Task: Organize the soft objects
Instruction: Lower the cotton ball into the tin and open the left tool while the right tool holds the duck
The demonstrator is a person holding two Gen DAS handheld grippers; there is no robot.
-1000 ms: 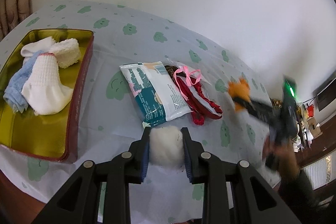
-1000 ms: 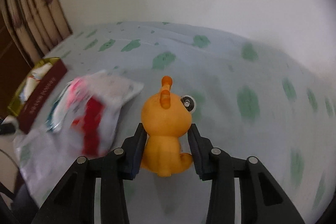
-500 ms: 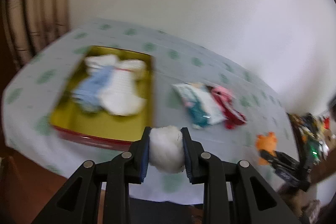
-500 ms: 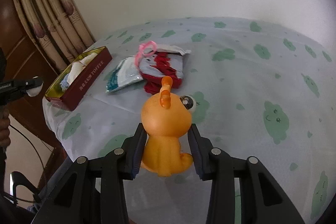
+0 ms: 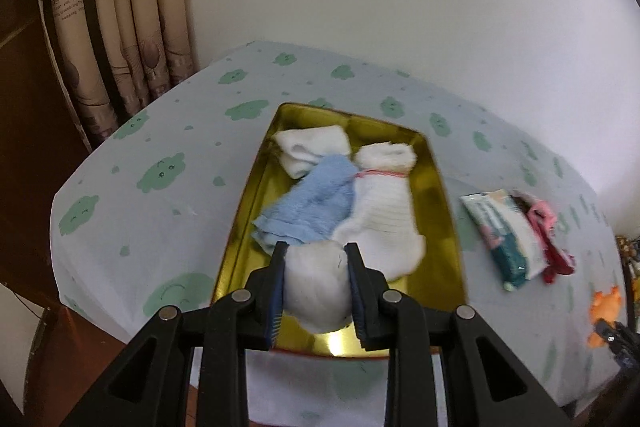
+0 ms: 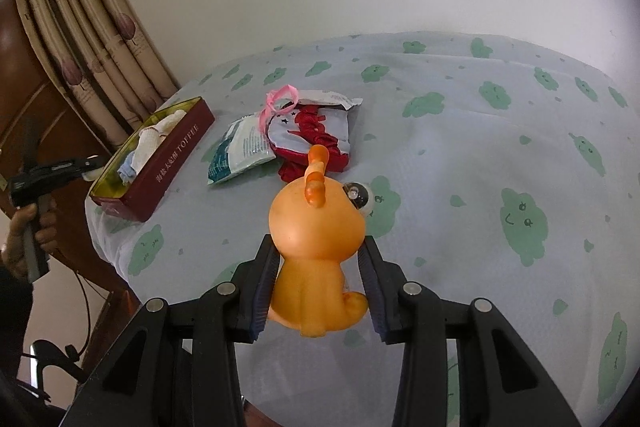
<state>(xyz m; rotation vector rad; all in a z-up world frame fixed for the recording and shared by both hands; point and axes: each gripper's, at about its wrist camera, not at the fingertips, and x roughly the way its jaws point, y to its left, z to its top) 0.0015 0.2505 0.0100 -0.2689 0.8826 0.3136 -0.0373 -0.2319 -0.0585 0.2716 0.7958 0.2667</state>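
Observation:
My left gripper (image 5: 316, 259) is shut on a white fluffy ball (image 5: 316, 287) and hovers over the near end of the gold tin (image 5: 452, 227). Inside the tin lie a blue cloth (image 5: 316, 207), a white sock with a red band (image 5: 386, 211) and a folded white cloth (image 5: 310, 145). My right gripper (image 6: 318, 251) is shut on an orange squeaky toy animal (image 6: 316, 251) above the tablecloth. The same toy (image 5: 606, 309) appears at the right edge of the left wrist view. From the right wrist view the tin (image 6: 160, 163) sits at the table's left end, with the left gripper (image 6: 86, 165) beside it.
A teal-and-white packet (image 5: 506, 239) and a red-and-pink bundle in clear wrap (image 5: 548, 239) lie right of the tin. The table wears a pale cloth with green clouds (image 6: 520, 219). Curtains (image 5: 120, 27) hang behind the left corner. A hand (image 6: 28, 231) holds the left gripper's handle.
My left gripper has carried the white ball leftward, from beside the packets to over the tin's near end. The right view has swung left toward the tin, then held still with the toy.

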